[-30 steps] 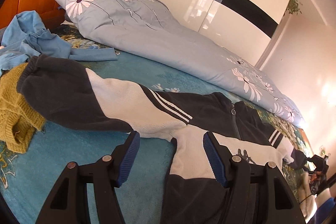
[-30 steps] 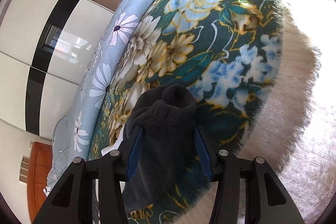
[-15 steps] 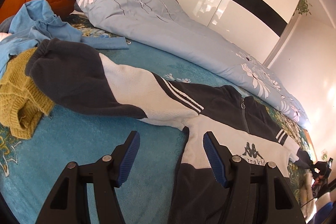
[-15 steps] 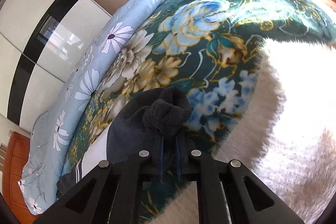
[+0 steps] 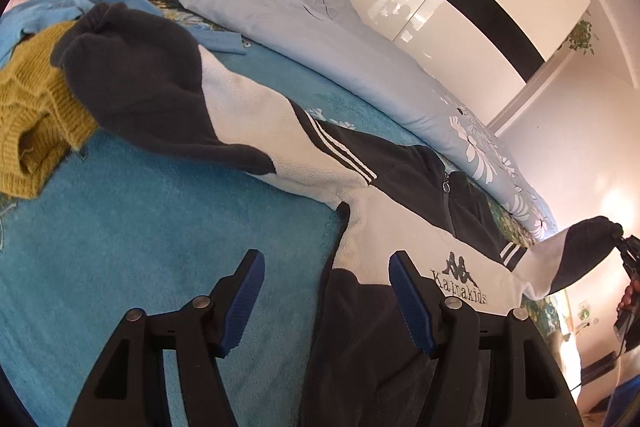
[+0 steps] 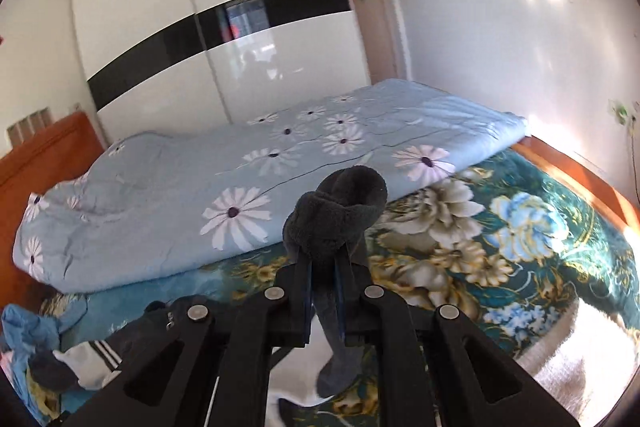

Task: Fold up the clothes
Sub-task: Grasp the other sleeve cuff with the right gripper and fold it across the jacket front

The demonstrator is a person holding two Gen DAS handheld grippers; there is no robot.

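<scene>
Now the right gripper is clamped on the dark cuff of the fleece jacket, holding that sleeve up off the bed. Meanwhile the left gripper hangs with jaws apart over the jacket's side edge, gripping nothing. No containers show.

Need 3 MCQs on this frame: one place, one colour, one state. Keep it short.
1. Where is the mustard knit?
A) under the jacket's far cuff
B) on the quilt
C) in the left tongs

2. The left tongs' pad colour?
A) red
B) blue
C) green

3. State of the right tongs?
A) open and empty
B) shut on the dark cuff
C) shut on the quilt

Answers: A, the jacket sleeve end lies over it; B, blue ribbed pads; B, the dark cuff is bunched between the closed pads, above the bed.
</scene>
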